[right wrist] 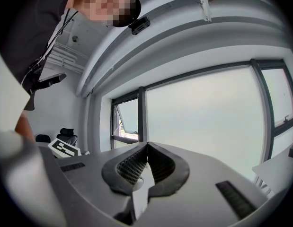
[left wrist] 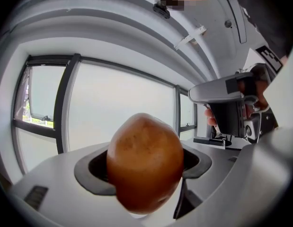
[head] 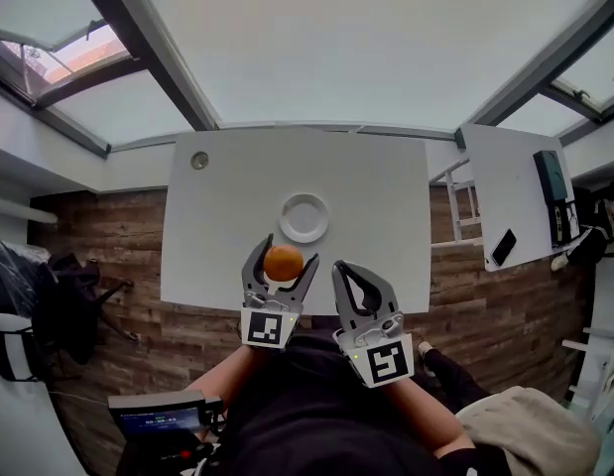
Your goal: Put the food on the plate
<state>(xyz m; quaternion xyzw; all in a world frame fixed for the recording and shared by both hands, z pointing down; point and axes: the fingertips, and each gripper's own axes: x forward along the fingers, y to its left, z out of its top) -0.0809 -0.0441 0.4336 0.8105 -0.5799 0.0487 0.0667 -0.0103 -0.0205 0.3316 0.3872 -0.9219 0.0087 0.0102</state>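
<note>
A round orange-brown piece of food (head: 283, 263) sits between the jaws of my left gripper (head: 280, 262), which is shut on it above the near part of the white table (head: 217, 216). In the left gripper view the food (left wrist: 144, 162) fills the middle, held between the two grey jaws. A small white plate (head: 305, 217) lies on the table just beyond and slightly right of the food, with nothing on it. My right gripper (head: 346, 271) is held beside the left one, shut with its jaws touching and nothing between them (right wrist: 145, 167).
A second white table (head: 505, 201) stands to the right with a black phone (head: 503, 247) and a dark device (head: 552, 191) on it. A round silver grommet (head: 199, 161) sits at the main table's far left corner. Wooden floor surrounds the tables; a black chair (head: 59, 296) stands at left.
</note>
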